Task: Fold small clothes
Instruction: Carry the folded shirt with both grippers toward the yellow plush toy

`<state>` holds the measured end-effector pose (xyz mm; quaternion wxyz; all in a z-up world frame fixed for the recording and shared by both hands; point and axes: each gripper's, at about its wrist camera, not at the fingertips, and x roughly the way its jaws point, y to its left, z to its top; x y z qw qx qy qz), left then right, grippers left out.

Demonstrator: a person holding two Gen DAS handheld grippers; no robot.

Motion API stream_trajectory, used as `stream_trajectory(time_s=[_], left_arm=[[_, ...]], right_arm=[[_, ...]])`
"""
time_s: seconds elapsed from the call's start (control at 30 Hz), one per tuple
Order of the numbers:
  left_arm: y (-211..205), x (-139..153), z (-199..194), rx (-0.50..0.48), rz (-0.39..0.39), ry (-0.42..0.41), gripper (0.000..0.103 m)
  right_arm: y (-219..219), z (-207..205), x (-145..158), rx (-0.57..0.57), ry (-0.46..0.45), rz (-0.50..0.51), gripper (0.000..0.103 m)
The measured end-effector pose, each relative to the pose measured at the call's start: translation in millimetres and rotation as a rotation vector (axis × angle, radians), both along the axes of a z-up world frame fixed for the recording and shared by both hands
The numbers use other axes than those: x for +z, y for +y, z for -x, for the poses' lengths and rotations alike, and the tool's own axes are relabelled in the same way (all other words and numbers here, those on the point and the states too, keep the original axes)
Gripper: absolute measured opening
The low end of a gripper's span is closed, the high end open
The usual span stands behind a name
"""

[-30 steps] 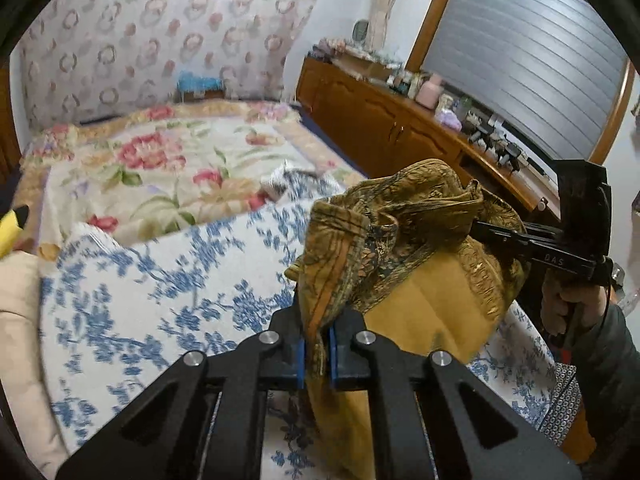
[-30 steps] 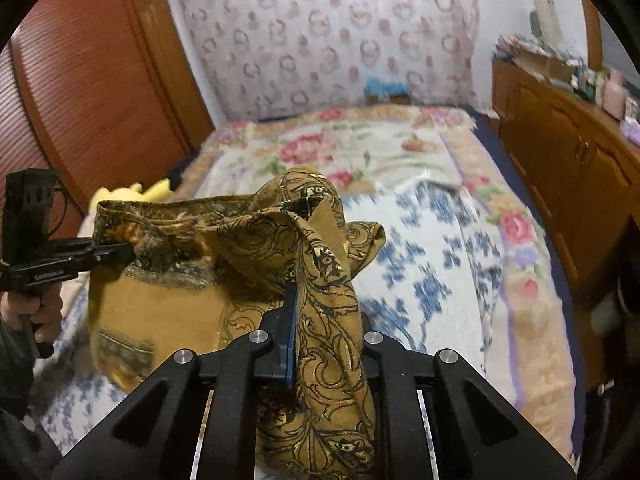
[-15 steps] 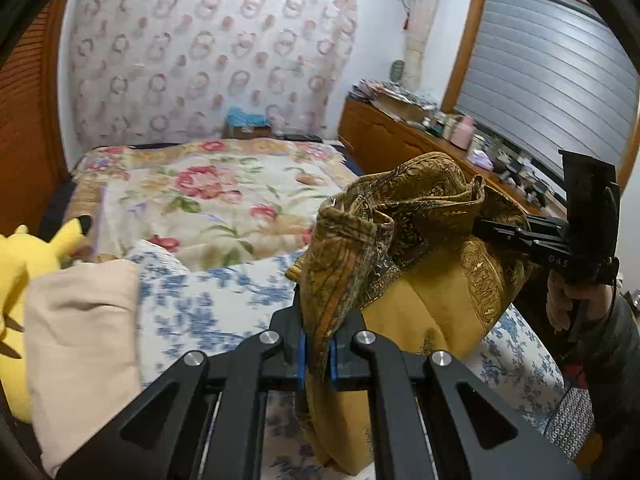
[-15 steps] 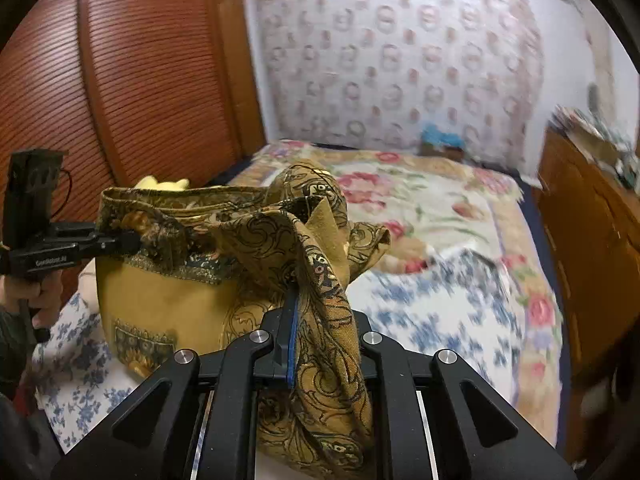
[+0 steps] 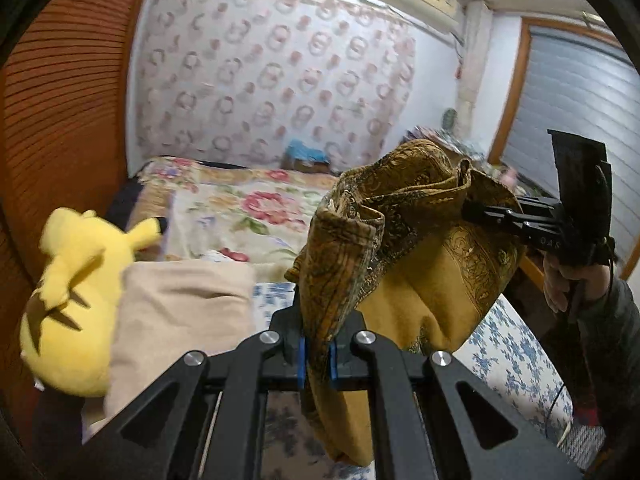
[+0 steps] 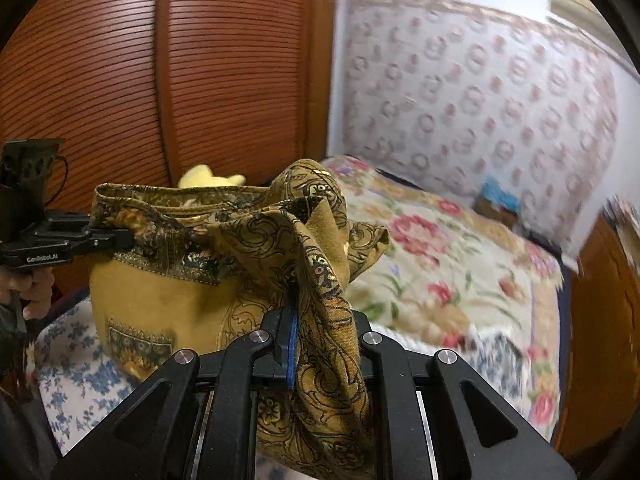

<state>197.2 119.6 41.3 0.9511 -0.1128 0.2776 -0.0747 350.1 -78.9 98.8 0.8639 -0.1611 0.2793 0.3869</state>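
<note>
A small mustard-yellow garment (image 5: 432,280) with a dark paisley border hangs in the air between both grippers, above the bed. My left gripper (image 5: 317,354) is shut on one bunched edge of it. My right gripper (image 6: 298,344) is shut on the other edge of the garment (image 6: 168,296). Each gripper shows in the other's view: the right one (image 5: 468,210) at the right, the left one (image 6: 126,238) at the left. The cloth sags in loose folds between them.
The bed has a blue-flowered white cover (image 5: 516,364) near me and a rose-patterned blanket (image 5: 240,208) behind. A yellow plush toy (image 5: 68,296) and a beige folded cloth (image 5: 176,312) lie at the left. A wooden wardrobe (image 6: 200,80) stands left, a wooden dresser (image 6: 604,320) right.
Both grippers have lifted and swung to the left with the garment held between them. The plush toy and beige cloth have come into the left wrist view.
</note>
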Motion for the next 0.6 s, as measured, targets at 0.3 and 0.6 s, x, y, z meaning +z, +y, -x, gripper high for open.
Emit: stream_trajectory(time_s=[0.3, 0.6], left_arm=[[79.2, -30.3, 44.3, 0.174, 0.057, 0.025, 0.005], [119.1, -89.0, 65.6, 0.3, 0.114, 0.139, 0.005]], right_arm=[[120.8, -10.0, 11.1, 0.231, -0.04, 0.092, 0.011], [237.6, -29.7, -35.3, 0.43, 0.015, 0.184, 0.011]])
